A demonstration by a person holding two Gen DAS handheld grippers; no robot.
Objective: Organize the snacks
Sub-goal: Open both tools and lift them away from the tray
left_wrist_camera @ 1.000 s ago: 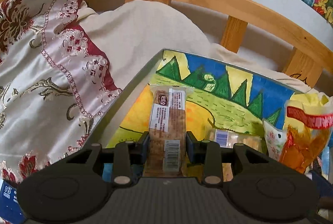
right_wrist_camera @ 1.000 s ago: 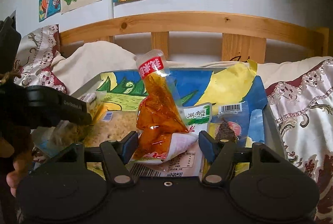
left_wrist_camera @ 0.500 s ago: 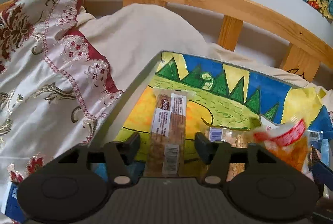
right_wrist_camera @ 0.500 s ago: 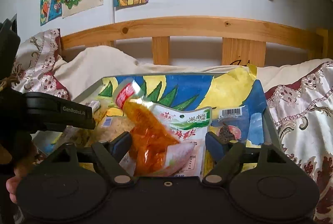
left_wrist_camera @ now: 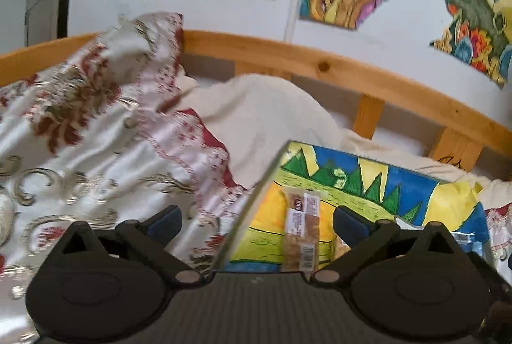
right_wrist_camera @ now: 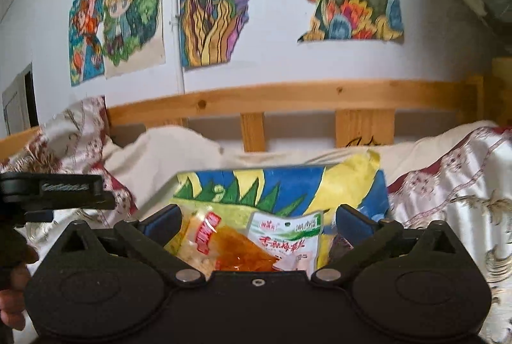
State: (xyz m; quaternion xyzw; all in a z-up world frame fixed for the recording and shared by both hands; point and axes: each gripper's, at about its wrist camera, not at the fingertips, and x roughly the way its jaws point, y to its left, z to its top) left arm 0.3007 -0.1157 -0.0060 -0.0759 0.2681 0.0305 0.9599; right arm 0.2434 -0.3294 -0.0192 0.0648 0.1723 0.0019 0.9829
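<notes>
A grey tray [left_wrist_camera: 256, 193] lined with a colourful drawing sits on the bed. A long snack bar [left_wrist_camera: 302, 232] in a clear wrapper lies flat in it. My left gripper [left_wrist_camera: 257, 222] hovers above the tray's left edge, its jaws opening wide, nothing pressed between them. In the right wrist view an orange pouch with a red label [right_wrist_camera: 236, 251] and a green-and-white pouch [right_wrist_camera: 288, 235] lie in the tray [right_wrist_camera: 256, 184]. My right gripper [right_wrist_camera: 257, 220] is above them, its jaws opening, touching neither.
Patterned cream-and-red bedding [left_wrist_camera: 96, 136] lies left of the tray and also to its right [right_wrist_camera: 448, 184]. A cream pillow [left_wrist_camera: 262, 113] and a wooden headboard [right_wrist_camera: 288, 97] stand behind. My left gripper's body [right_wrist_camera: 48, 190] and a hand [right_wrist_camera: 12, 296] show at the left edge.
The left jaws let go of the snack bar, which stays in the tray. The orange pouch fell from upright to flat as the right jaws spread. Both grippers rose and drew back.
</notes>
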